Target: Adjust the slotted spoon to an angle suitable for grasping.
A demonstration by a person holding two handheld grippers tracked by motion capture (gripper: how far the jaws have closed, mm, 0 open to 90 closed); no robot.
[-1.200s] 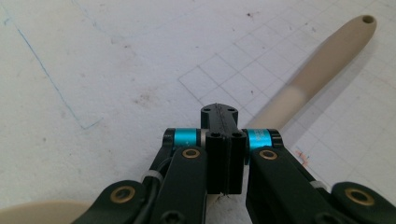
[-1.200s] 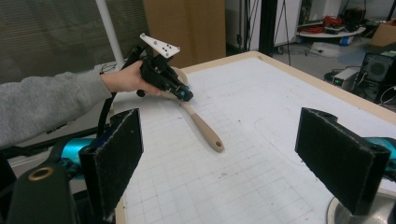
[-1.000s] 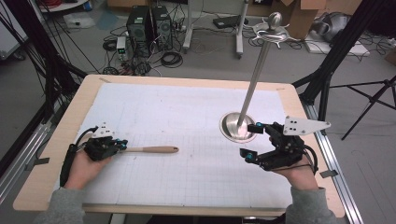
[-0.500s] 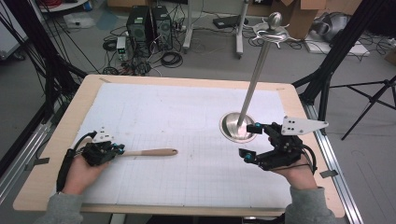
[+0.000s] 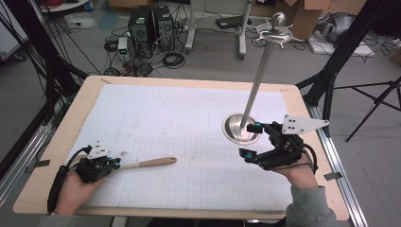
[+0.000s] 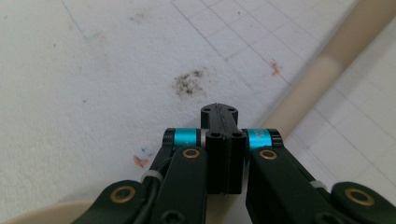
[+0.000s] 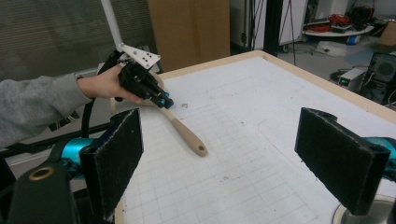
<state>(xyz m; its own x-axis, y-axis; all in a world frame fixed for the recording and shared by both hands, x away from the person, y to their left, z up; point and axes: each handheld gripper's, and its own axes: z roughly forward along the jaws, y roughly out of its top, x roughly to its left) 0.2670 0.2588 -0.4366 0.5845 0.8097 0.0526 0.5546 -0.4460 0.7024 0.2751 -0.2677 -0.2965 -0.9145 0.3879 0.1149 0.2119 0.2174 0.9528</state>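
While the left gripper (image 5: 111, 163) is lying low near the tabletop's near left corner, its jaws are sitting pressed fully together; in the left gripper view the closed jaw tips are resting just beside the wooden spoon (image 5: 146, 163), and whether they are pinching any part of it cannot be told. Item: wooden spoon, pale, with a round handle bearing a small hole at its free end, lying flat on the white gridded mat (image 5: 189, 118) and pointing from the left gripper toward the middle of the tabletop (image 5: 90, 97). Item: metal stand (image 5: 242, 128), a shallow round steel base carrying nothing, with a slim pole rising from it to a knobbed top, standing near the right edge. Item: right gripper (image 5: 251, 140), hovering just beside that base with its jaws standing wide apart and nothing between the pads. Item: dark smudge (image 6: 189, 83) and small coloured marks showing on the mat ahead of the left gripper.
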